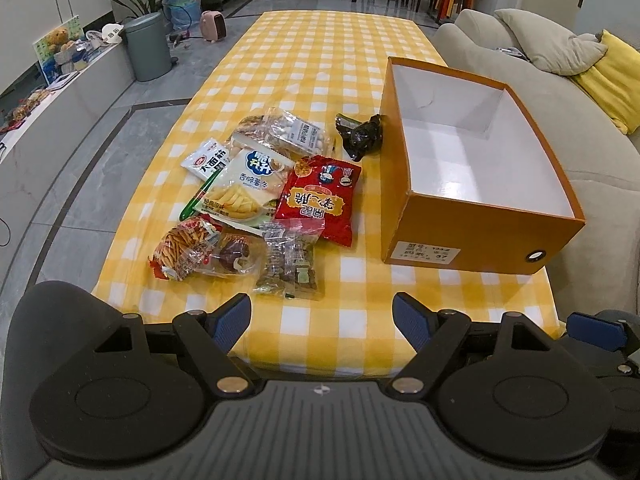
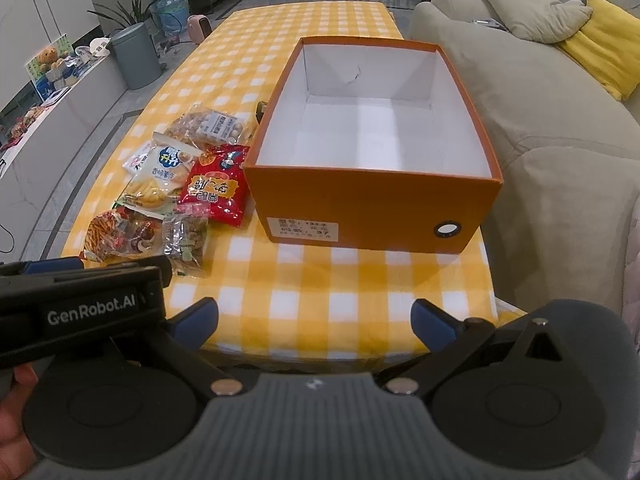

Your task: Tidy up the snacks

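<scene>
**Both claws wide and empty over the near table edge**

Nearest, the left gripper point(image 1: 322, 322) hangs above the near edge of the checked cloth point(image 1: 320, 60), its blue pads spread wide with nothing between them. Beside it on the right, the right gripper point(image 2: 316, 326) is spread just as wide and also holds nothing; a hand point(image 2: 16, 412) shows at the lower left of its view.

Just beyond the left gripper lies the pile of snacks. Closest are a clear nut pack point(image 1: 290, 264) and, to its left, a bag of orange sticks point(image 1: 182, 250) with a dark-filled packet point(image 1: 236, 256) touching it. Behind these sit a red bag point(image 1: 318, 200) and a white fries bag point(image 1: 244, 188), which overlaps a small white packet point(image 1: 204, 158) and a green pen point(image 1: 198, 198). Farther back is a clear bag of pale balls point(image 1: 286, 132), and to its right a crumpled black wrapper point(image 1: 362, 132) just beside the box.

Right of the pile stands an orange box point(image 2: 372, 208), open-topped, white inside, with nothing in it. A beige sofa point(image 2: 540, 128) runs along the right, carrying a yellow cushion point(image 2: 604, 44). Far left on the floor stands a grey bin point(image 1: 148, 46).
</scene>
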{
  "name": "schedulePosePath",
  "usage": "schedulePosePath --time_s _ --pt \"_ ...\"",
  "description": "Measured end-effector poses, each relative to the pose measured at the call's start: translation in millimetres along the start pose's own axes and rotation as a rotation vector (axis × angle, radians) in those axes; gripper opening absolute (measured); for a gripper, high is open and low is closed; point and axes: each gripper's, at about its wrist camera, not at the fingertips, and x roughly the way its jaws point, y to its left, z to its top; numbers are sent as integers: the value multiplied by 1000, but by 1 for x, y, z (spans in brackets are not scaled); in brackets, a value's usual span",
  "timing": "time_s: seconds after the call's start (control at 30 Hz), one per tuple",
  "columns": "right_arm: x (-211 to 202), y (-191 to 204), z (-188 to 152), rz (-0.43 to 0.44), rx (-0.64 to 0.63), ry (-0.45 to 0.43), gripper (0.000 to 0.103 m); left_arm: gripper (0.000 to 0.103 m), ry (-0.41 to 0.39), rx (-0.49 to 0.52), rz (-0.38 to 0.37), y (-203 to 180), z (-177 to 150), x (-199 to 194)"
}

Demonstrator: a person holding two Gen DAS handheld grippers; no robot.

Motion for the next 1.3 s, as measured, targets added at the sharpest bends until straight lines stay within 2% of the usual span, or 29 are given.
schedulePosePath --time_s 0.33,0.5,0.8,0.9,0.93,1.0,1.13,1.23,1.3 --pt "2 3 1 -6 -12 -2 100 94 5 -2 -1 1 0 0" --pt "1 10 0 -2 -40 -47 99 94 -45 -24 11 11 -3 -1" --pt "3 39 18 168 -153 -164 99 94 -38 -148 41 81 24 20" --pt "14 59 30 196 -243 -167 97 94 -30 -245 44 117 35 28" --pt "20 66 35 205 -277 -158 95 94 -37 -296 49 131 39 30" --pt "35 80 43 214 -316 -126 91 94 -20 -310 26 152 46 36" --pt "74 103 54 248 -312 -17 91 94 54 -210 -65 177 62 61" --pt "111 119 57 267 -294 125 87 94 101 -92 -91 175 67 80" --pt "129 124 58 258 -252 179 87 95 116 -100 -94 178 68 91"
